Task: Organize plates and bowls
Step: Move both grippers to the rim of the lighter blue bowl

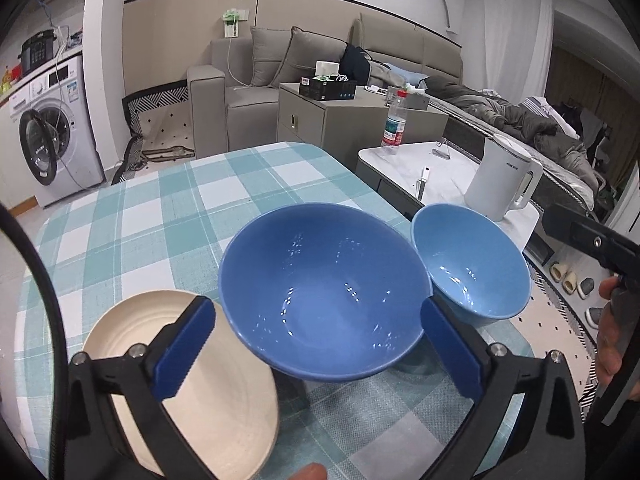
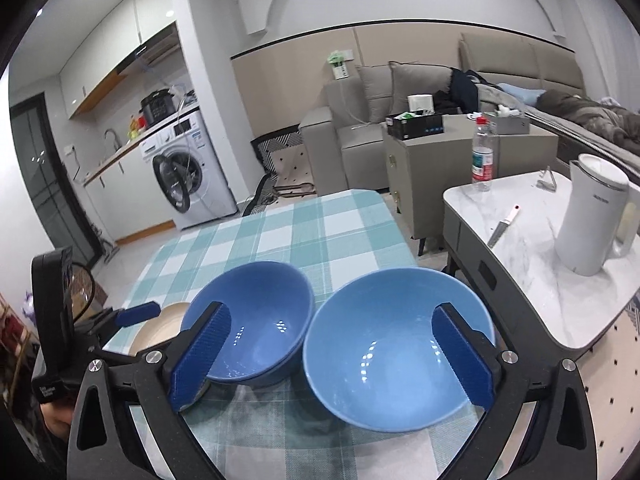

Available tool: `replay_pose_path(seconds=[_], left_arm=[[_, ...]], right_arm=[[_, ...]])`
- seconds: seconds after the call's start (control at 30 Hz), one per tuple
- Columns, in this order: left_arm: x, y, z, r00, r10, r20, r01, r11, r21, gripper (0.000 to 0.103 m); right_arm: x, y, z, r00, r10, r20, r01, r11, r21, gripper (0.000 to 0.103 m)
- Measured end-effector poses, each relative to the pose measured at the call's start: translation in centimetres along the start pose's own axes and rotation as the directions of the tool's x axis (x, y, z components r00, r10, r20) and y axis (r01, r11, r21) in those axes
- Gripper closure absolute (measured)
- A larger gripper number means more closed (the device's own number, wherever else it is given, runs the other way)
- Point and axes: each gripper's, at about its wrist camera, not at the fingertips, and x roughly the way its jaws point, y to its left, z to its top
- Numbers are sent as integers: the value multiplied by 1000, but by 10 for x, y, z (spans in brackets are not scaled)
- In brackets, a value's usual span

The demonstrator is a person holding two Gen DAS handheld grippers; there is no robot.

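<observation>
A dark blue bowl (image 1: 324, 292) stands on the checked tablecloth (image 1: 160, 216), with a lighter blue bowl (image 1: 472, 260) to its right and a cream plate (image 1: 212, 396) to its left. My left gripper (image 1: 320, 352) is open, its jaws either side of the dark blue bowl's near rim, the left finger over the plate. In the right wrist view my right gripper (image 2: 336, 356) is open over the light blue bowl (image 2: 396, 356) and the dark blue bowl (image 2: 256, 320). The cream plate (image 2: 164, 326) shows partly behind the left gripper.
A white side table (image 2: 540, 264) stands right of the table, with a white kettle (image 2: 596, 216), a knife (image 2: 502, 226) and a water bottle (image 2: 482, 156). A grey sofa (image 1: 256, 80), a cabinet and a washing machine (image 1: 52, 128) stand beyond.
</observation>
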Motion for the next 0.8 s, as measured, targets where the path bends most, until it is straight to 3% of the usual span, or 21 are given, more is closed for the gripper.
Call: replay_pose_path(seconds=[0.5,0.8], left_arm=[[19,-57,-7,999,-31,-28,31,1000,-2,0],[26,-75,-7,998,-58,-22,58,998,-1,2]], right_arm=[[-3,-64,-5,996,-88,-11,89,990,108,1],[19,-81,-11,984,-162,-79,168,983,80,1]])
